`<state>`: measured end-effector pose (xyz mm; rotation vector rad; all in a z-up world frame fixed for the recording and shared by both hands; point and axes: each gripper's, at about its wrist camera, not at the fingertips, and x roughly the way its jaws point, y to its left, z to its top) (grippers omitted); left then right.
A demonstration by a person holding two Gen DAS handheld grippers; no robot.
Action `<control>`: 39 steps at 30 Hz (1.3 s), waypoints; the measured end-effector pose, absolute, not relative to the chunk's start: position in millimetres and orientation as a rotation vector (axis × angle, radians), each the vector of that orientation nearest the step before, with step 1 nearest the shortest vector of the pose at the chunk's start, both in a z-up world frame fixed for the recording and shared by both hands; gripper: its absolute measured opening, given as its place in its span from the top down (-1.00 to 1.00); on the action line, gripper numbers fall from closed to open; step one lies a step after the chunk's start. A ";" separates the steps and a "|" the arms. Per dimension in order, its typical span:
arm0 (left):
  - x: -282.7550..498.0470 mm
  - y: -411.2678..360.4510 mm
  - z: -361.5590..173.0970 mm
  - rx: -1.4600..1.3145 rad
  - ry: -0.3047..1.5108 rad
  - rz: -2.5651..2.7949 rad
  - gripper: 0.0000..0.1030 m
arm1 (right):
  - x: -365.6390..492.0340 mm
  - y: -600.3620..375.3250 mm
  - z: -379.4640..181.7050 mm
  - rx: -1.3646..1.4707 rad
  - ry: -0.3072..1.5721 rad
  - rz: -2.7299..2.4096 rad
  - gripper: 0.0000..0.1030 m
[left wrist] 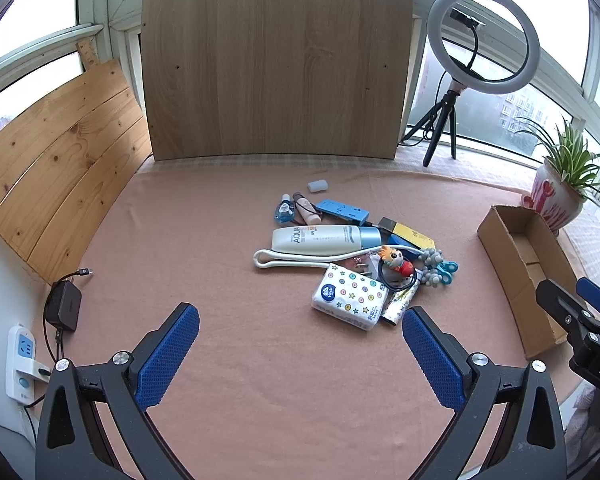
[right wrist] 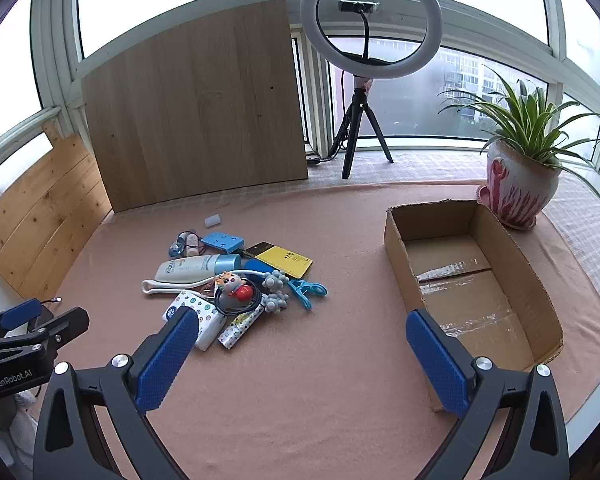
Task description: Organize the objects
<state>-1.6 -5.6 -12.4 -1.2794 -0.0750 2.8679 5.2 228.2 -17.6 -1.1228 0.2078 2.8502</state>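
**Nothing sorted yet: pile on the cloth, box bare**

Judging by how things lie, the job has not begun. The cardboard box [right wrist: 472, 276] sits with only tape on its floor, and every small item is heaped in one pile on the pink tablecloth [left wrist: 220, 240]. All of it is left to move.

The pile holds a white sunscreen bottle [left wrist: 324, 239], a pack of tissues [left wrist: 350, 295], a blue case [left wrist: 342, 210], a yellow card [left wrist: 412, 234], a small doll [left wrist: 396, 260], a white strap [left wrist: 288, 260], a blue clip [right wrist: 308, 291] and a patterned tube [right wrist: 242, 326]. A pale eraser-like block [left wrist: 317, 186] lies apart, at 12 o'clock of the heap.

The left gripper [left wrist: 300, 344] has its blue pads spread wide with nothing between them, hanging above bare cloth. From its camera the pile lies at 12 to 1 o'clock, the tissues nearest, just beyond the right pad. The box is well off at 3 o'clock.

The right gripper [right wrist: 302, 348] is likewise spread wide and holds nothing. In its view the pile is at 10 to 11 o'clock, with the tissues partly hidden behind its left pad; whether they touch I cannot tell. The box is at 1 to 2 o'clock, its near corner behind the right pad.

A likely first pick is the tissues, the closest piece to both tools.
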 end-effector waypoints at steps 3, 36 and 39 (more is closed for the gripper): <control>-3.1 -3.8 -11.5 -1.279 -0.073 2.870 -1.00 | 4.3 227.3 -17.6 -1.141 0.203 2.850 -0.99; -7.8 18.9 -9.7 -1.267 -0.022 2.862 -1.00 | 3.6 227.2 -20.4 -1.207 0.166 2.814 -0.99; -7.7 19.4 -6.1 -1.250 -0.015 2.884 -1.00 | 4.3 228.3 -20.6 -1.209 0.169 2.811 -0.99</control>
